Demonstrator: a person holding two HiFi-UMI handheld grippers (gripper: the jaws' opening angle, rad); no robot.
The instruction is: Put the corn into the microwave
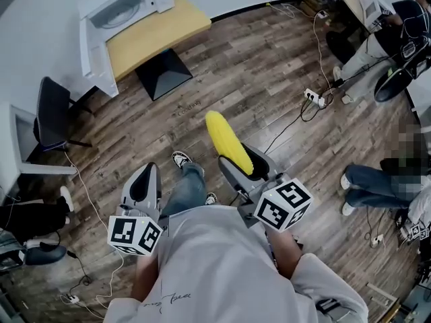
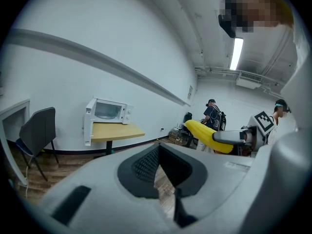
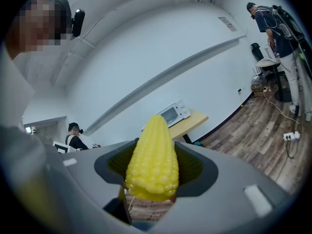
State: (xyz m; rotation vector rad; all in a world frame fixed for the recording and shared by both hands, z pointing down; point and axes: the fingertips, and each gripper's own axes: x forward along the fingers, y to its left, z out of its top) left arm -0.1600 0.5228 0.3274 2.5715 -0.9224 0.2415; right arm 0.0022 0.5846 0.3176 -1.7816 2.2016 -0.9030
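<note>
Wood floor (image 1: 269,66) lies between you and the counter (image 1: 155,36), which is well ahead, so most of the risk is in the walk. A white cable (image 1: 75,180) trails across the boards on your left, near the chair (image 1: 52,113), and a black one (image 1: 289,123) runs from the power strip (image 1: 313,98) on your right. Drift either way and a foot could catch, and the jolt would reach your hands.

The microwave (image 1: 124,12) sits at the far end of the counter against the wall, with its door (image 1: 94,52) hanging open past the counter edge. Come in at a slant and you could knock that door.

Your right hand-held gripper (image 1: 240,159) has its jaws spread wide, clamped on the thick end of the corn (image 1: 225,140). Most of the cob juts out past the pads, tip leading. With the grip that far back, I judge it could pivot or slip if the tip strikes the oven's frame on the way in.

Both arms reach forward at about waist height, one to each side of your leading leg, with the hand-held grippers side by side and tipped slightly down. Your left hand-held gripper (image 1: 147,173) has its jaws together, with nothing between them.
</note>
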